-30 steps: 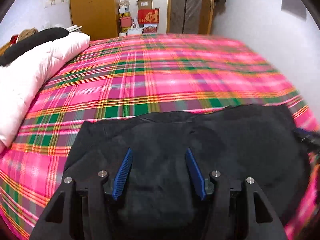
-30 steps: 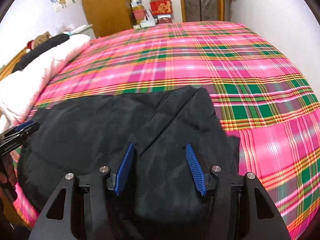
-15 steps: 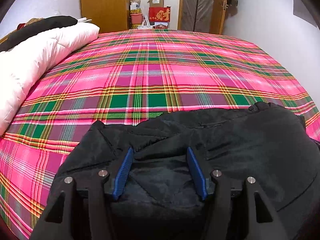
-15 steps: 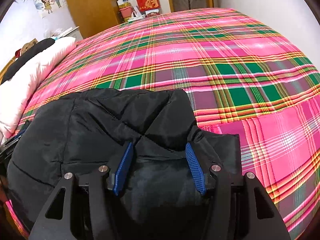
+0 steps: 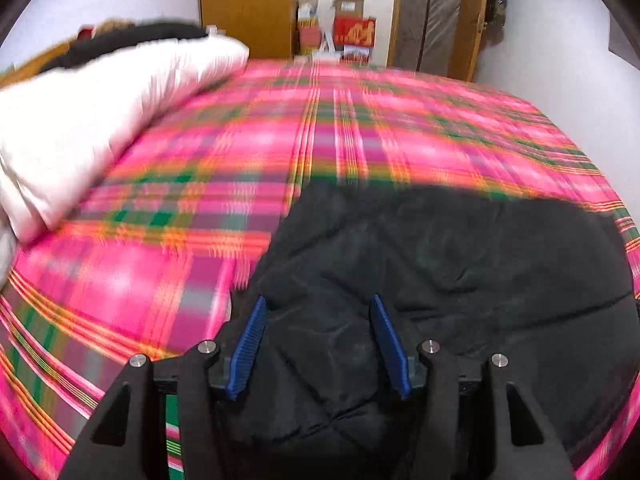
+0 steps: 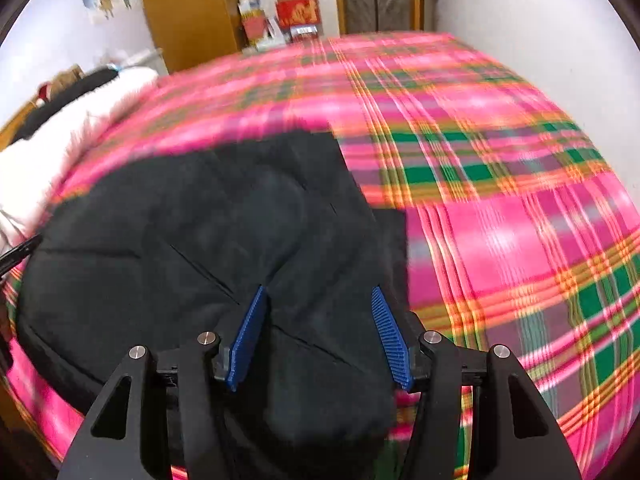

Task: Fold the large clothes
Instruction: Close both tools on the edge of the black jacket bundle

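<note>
jacket (image 5: 460,264): black, quilted, puffy, stitched diamond seams, matte; bunched in soft folds, lying on the near part of the bed, seen in both wrist views (image 6: 192,240)
jacket shape: rounded lump; right wrist view shows a flat square-cornered flap (image 6: 394,236) sticking out at its right edge onto the sheet
left gripper (image 5: 318,340): black plastic frame, blue ribbed pads (image 5: 250,350); fingers spread apart with a mound of jacket fabric lying between them; whether the pads pinch it, can't tell
right gripper (image 6: 318,334): same build, blue ribbed pads (image 6: 390,340); fingers spread, a jacket fold bulges up between them; grasp or not, can't tell
bed sheet (image 5: 224,184): woven plaid, pink with green, orange and white stripes, smooth and flat; motion-blurred in both views
duvet (image 5: 92,120): white, puffy, faint quilting, rolled along the left side of the bed
dark cloth (image 5: 132,40): black, lying on top of the duvet at the far end
wardrobe (image 5: 248,4): brown wood, flat doors, past the bed
boxes (image 6: 292,4): cardboard and red cartons stacked on the floor beside the wardrobe; contents not visible
wall (image 6: 532,28): plain white, right of the bed
</note>
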`<state>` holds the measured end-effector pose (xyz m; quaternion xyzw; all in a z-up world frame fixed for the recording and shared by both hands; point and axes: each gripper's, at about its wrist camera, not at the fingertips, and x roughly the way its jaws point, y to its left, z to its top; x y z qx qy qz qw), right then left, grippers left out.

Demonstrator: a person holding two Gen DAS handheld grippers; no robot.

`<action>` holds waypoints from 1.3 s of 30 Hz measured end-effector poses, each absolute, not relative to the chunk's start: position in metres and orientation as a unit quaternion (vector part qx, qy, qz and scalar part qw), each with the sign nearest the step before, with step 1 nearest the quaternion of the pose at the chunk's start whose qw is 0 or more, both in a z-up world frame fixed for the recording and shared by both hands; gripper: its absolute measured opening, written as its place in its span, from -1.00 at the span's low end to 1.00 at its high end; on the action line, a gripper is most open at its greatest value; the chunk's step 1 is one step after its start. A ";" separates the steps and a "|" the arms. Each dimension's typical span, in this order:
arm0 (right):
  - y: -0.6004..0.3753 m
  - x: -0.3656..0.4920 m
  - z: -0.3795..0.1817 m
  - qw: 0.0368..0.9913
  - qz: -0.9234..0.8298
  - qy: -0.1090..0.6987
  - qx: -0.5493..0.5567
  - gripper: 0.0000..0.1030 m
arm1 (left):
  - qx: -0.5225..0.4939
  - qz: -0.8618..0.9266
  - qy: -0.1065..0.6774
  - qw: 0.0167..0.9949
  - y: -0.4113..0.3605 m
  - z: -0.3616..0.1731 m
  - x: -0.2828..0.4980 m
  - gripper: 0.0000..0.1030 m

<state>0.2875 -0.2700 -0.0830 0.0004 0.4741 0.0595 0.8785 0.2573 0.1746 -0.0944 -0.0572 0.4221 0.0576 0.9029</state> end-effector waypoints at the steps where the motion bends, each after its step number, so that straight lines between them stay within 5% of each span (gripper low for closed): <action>1: -0.272 0.289 -0.085 0.878 0.059 0.475 0.008 0.19 | -0.058 0.057 0.419 0.904 0.175 -0.097 0.257 0.12; 11: -0.284 0.258 -0.062 0.890 0.050 0.454 0.003 0.20 | -0.083 0.082 0.389 0.914 0.195 -0.069 0.218 0.05; 39: -0.319 0.305 -0.133 0.829 0.132 0.519 0.160 0.38 | -0.276 -0.001 0.451 0.849 0.232 -0.153 0.222 0.27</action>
